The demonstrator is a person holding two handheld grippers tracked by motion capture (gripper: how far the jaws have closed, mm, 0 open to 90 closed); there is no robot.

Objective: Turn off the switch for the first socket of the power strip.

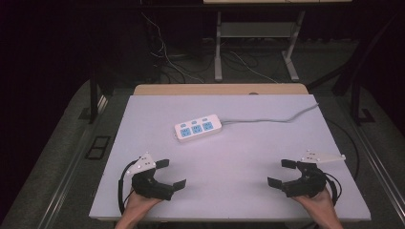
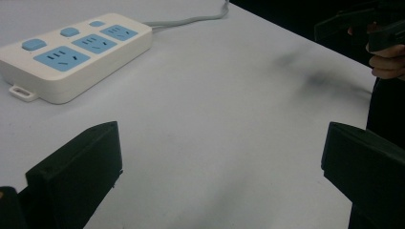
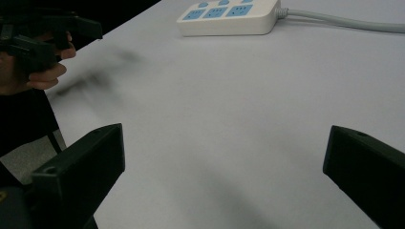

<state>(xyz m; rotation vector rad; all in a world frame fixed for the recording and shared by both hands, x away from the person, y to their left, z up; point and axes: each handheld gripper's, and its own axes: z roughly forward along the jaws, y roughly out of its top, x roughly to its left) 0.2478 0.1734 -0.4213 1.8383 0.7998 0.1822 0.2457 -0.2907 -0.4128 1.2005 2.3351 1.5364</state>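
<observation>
One white power strip (image 1: 198, 127), carrying three blue sockets and three blue switches, lay mid-table beyond two grippers, the left gripper (image 1: 171, 173) and right gripper (image 1: 282, 172), both with jaws spread wide and empty, near the table's (image 1: 248, 157) front edge. A likely hazard was a one-sided grasp skidding the light strip or tugging its single grey cable (image 1: 282, 117) toward the far right edge.

The power strip (image 1: 198, 127) lies on the table (image 1: 229, 200) ahead of both grippers, forward and right of the left gripper (image 1: 172, 173), forward and left of the right gripper (image 1: 282, 172), its cable (image 1: 272, 119) trailing away rightward.
</observation>
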